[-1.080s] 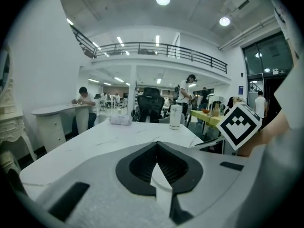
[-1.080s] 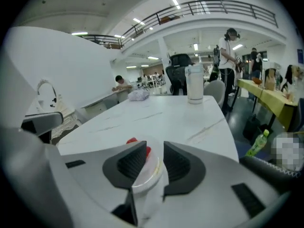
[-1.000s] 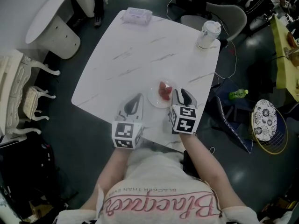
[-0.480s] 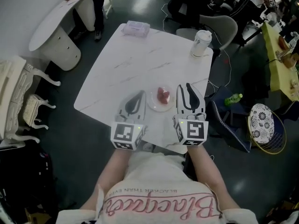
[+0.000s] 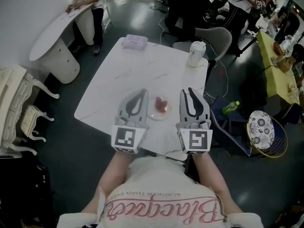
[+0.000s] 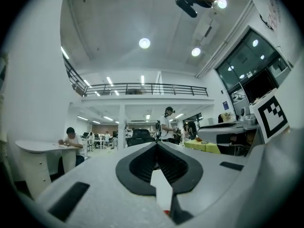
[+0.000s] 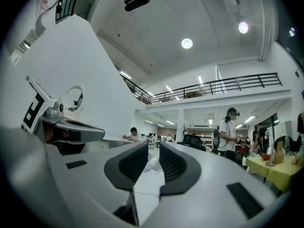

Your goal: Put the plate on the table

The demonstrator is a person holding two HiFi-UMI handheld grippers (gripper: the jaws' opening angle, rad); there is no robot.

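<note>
The plate (image 5: 151,110) sits on the white table (image 5: 128,70), near the edge next to the person. Some red food (image 5: 161,103) lies on the plate. The left gripper (image 5: 141,94) is just left of the plate. Its fingers are pressed together and hold nothing. The right gripper (image 5: 188,93) is just right of the plate. Its fingers have a small gap with nothing in it. A cup (image 5: 196,54) stands far behind the plate, to the right.
</note>
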